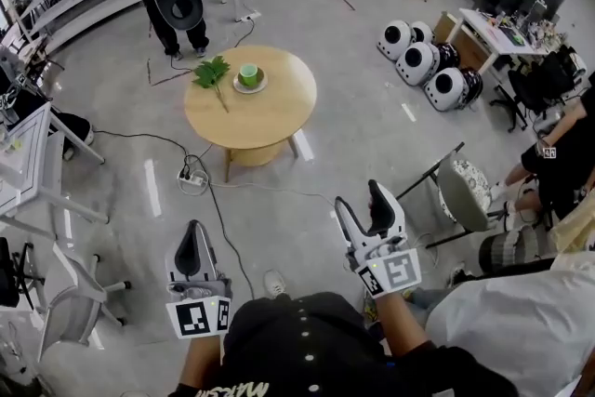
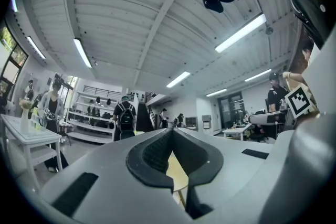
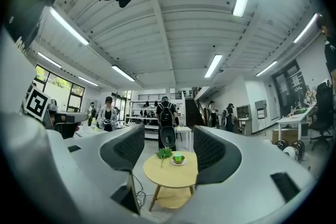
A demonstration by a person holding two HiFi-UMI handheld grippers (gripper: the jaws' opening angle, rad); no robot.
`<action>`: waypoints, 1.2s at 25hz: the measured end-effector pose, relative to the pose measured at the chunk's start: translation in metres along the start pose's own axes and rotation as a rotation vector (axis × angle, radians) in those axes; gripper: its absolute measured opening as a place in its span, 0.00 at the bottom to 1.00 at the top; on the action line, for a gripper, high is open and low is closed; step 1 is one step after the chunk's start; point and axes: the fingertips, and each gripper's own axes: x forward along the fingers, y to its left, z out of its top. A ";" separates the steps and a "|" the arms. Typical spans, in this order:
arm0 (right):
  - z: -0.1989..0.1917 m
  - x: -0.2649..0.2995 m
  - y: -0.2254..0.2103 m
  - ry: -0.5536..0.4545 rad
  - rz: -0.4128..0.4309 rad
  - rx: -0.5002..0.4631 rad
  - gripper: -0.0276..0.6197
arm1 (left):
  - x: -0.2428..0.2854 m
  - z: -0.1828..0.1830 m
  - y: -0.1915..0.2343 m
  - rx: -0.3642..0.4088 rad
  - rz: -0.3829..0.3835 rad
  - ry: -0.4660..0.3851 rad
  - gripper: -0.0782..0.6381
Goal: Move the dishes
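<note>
We're well short of the desk (image 1: 265,116).
Left gripper (image 1: 193,246) closed, right gripper (image 1: 363,205) wide, both empty; let's approach the cup (image 1: 249,73) squarely.

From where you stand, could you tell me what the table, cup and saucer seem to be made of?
Table: likely light wood or laminate, matte, even tan top. Cup: plain green, ceramic or plastic, can't tell. Saucer: pale, smooth-looking, probably ceramic.

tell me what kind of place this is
Likely an open-plan lab or workshop office: wall shelves, a cluttered desk, white pods and a power strip on the floor.
</note>
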 end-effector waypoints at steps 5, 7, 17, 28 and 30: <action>-0.012 0.040 -0.003 0.019 -0.021 0.010 0.46 | 0.035 -0.012 0.029 -0.001 -0.010 0.023 0.12; -0.020 0.053 -0.006 0.036 -0.031 0.022 0.45 | 0.047 -0.021 0.038 -0.007 -0.011 0.044 0.12; -0.055 0.159 -0.047 0.062 -0.032 0.052 0.45 | 0.143 -0.050 0.069 -0.006 0.005 0.088 0.12; -0.081 0.354 -0.152 0.066 0.052 0.054 0.45 | 0.347 -0.057 0.092 0.014 0.047 0.038 0.12; -0.078 0.386 -0.170 0.065 0.084 0.042 0.45 | 0.380 -0.055 0.095 0.018 0.081 0.041 0.12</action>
